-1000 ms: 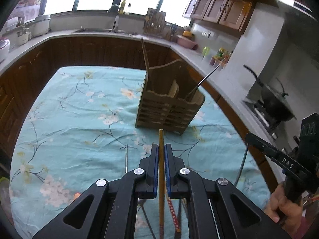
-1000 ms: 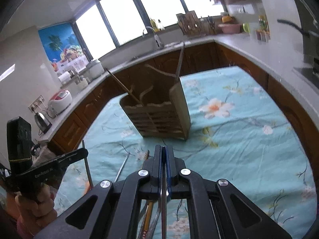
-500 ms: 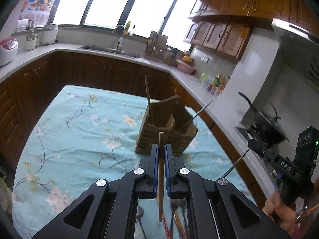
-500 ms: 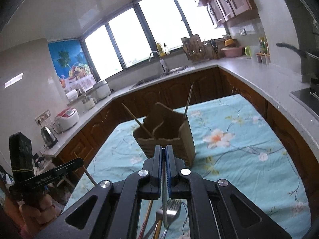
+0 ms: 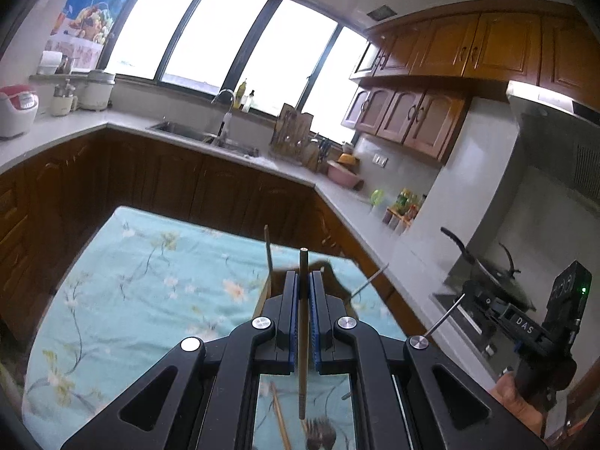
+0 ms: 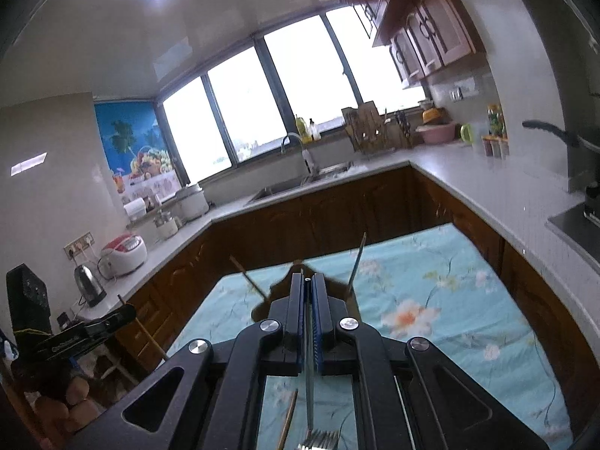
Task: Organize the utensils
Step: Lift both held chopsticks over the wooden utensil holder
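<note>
My left gripper [image 5: 303,277] is shut on a wooden chopstick [image 5: 303,330] that sticks up past the fingertips. My right gripper [image 6: 307,279] is shut on the thin metal handle of a fork [image 6: 309,382], its tines hanging low [image 6: 318,444]. Both are raised above the table. The wooden utensil holder [image 5: 339,285] is mostly hidden behind the fingers; a stick [image 5: 268,249] and a metal handle [image 5: 369,279] stand in it. It also shows in the right wrist view [image 6: 262,305]. The right gripper shows in the left wrist view [image 5: 498,315], the left in the right wrist view [image 6: 86,332].
The table has a teal flowered cloth [image 5: 150,281]. More utensils lie on it below the left gripper [image 5: 318,435]. A loose chopstick [image 6: 288,420] lies below the right gripper. Kitchen counters [image 5: 337,195], a sink [image 5: 187,131] and a stove with a pan [image 5: 483,266] surround the table.
Both grippers have lifted and tilted upward with their utensils. The holder has sunk low in both views and is now largely hidden behind the fingers.
</note>
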`<state>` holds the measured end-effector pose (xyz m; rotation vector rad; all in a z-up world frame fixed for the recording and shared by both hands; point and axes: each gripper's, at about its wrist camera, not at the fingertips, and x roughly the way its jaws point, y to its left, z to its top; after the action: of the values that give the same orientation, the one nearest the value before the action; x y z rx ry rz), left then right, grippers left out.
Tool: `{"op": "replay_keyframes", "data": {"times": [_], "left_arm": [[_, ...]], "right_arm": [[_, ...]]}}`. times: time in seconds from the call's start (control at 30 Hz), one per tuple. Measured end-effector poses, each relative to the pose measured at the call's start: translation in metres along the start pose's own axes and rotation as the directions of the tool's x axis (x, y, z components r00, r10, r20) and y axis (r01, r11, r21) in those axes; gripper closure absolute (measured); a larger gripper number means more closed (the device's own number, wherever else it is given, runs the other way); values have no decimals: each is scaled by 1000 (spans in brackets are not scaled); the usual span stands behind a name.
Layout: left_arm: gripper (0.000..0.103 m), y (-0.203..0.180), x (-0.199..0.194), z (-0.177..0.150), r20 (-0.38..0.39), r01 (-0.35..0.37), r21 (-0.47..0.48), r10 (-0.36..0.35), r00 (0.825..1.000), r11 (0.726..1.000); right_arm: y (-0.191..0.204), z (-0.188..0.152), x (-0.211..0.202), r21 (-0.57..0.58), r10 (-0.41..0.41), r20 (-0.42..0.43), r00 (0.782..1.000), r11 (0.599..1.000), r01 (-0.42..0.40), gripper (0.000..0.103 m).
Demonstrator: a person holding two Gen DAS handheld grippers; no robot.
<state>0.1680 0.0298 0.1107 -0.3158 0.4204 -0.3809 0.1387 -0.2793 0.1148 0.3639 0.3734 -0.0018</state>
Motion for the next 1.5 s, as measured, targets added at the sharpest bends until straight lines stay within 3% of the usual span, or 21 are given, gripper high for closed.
{"op": "replay_keyframes", "data": {"times": [0.4,0.73,1.13,1.5], "left_arm": [[99,10,51,29,121,-15,-38,20,992,999],[99,27,115,18,172,-55,-107,73,982,993],[99,29,202,-16,74,-105,-112,114,991,988],[99,30,230,-4,-14,-113,-70,112,994,991]], "right_arm": [[-5,43,21,27,-19,143,989,1000,15,99],[-25,53,51,62,-62,177,982,997,52,99],[-43,19,103,85,-86,102,991,993,77,99],[-52,-5,123,104,-71,14,997,992,69,99]]}}
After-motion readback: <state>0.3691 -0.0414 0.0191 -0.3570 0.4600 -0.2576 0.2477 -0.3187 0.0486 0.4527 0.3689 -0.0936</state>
